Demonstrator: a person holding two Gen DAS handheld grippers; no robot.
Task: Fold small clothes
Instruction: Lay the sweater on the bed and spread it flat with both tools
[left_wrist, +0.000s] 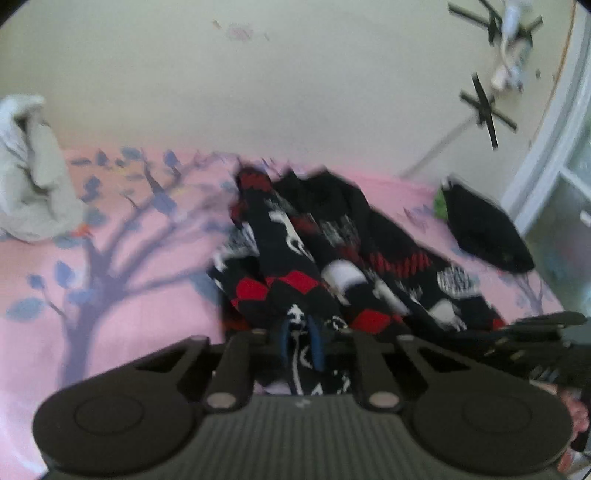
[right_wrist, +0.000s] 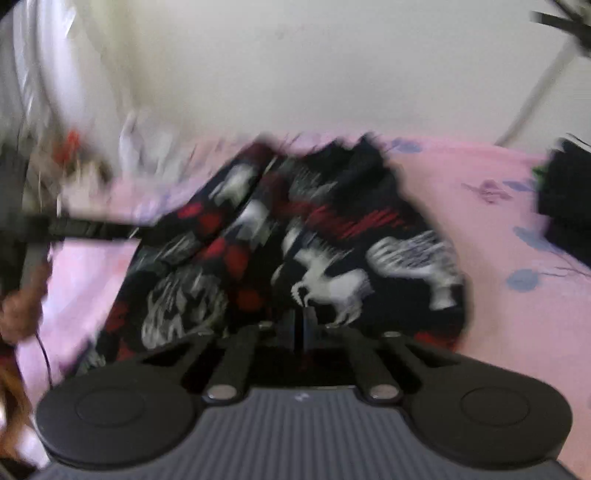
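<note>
Fingers (left_wrist: 302, 341) pinch garment (left_wrist: 332, 258) on bedsheet (left_wrist: 129, 314).

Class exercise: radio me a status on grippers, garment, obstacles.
Left gripper and right gripper both shut on patterned garment. Garment crumpled on pink sheet. Black cloth lies apart.

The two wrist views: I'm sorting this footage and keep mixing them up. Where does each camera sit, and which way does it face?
Left wrist: on the left gripper, looking forward and down at the patterned garment it pinches; the right gripper shows at right.
Right wrist: on the right gripper, also pinching the garment; a hand shows at left.
Shared: garment, pink sheet, folded black cloth, wall.
</note>
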